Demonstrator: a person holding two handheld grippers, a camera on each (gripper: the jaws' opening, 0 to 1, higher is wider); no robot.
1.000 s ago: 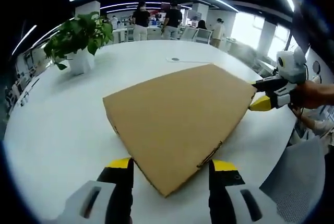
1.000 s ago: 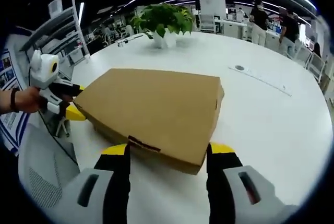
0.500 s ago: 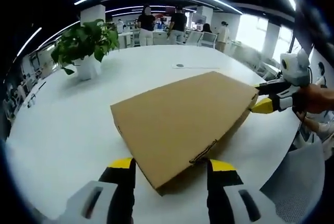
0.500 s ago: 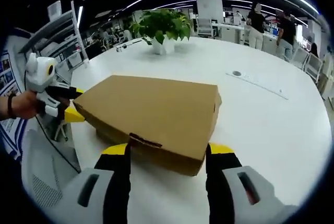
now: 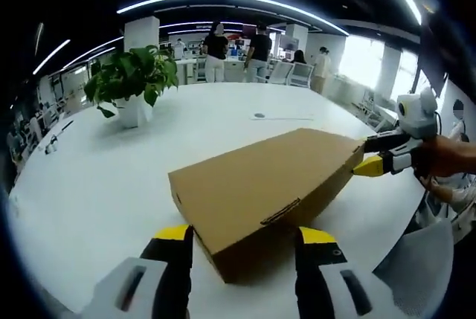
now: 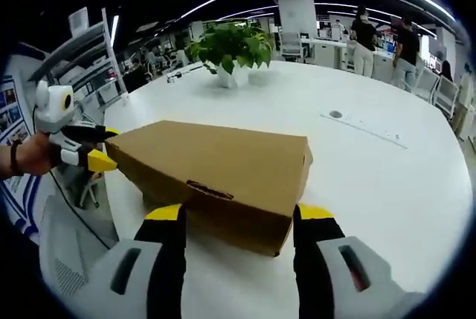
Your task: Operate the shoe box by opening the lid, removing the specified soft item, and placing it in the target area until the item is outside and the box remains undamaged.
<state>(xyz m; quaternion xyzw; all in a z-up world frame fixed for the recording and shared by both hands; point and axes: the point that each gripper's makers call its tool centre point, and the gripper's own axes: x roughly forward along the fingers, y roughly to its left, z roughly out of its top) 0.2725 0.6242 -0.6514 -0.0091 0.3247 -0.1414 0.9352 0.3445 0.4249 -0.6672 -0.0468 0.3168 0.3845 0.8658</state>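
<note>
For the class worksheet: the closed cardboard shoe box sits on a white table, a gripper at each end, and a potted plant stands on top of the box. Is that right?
Not quite. The potted plant stands on the white table well behind the shoe box, not on it; the right gripper view shows bare tabletop between them. The rest holds: the box is closed, with the left gripper at one end and the right gripper at the other.

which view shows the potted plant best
The left gripper view: the potted plant stands larger there, white pot and leaves clear on the white table. In the right gripper view the plant is farther off, behind the cardboard box.
</note>
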